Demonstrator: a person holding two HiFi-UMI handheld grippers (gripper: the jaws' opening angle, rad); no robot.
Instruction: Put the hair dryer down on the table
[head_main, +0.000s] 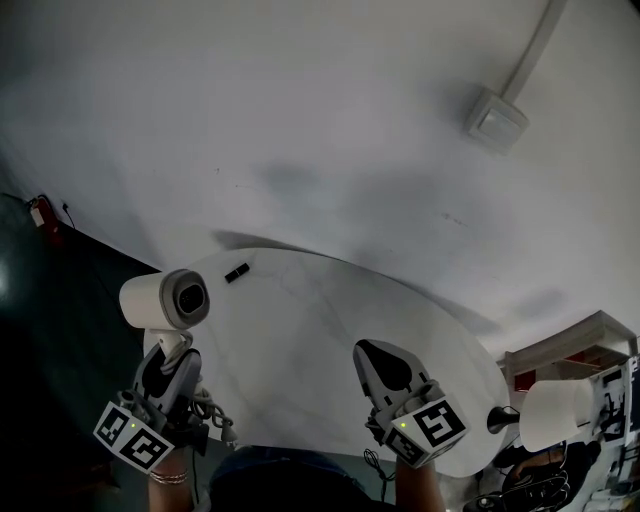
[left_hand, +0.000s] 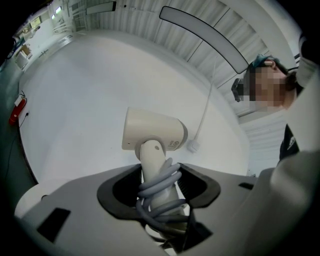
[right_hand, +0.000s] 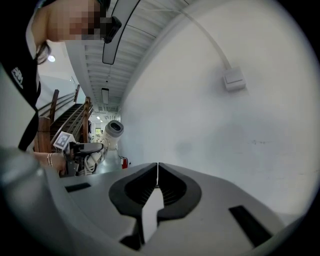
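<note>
Hair dryer stood pinched by its handle in the left gripper at the table's left edge; the right gripper was pressed together, empty.

Middle of surface is clear; only obstacle: small black block near far edge, wall behind.

One hair dryer, one table, two grippers (left gripper, right gripper)
</note>
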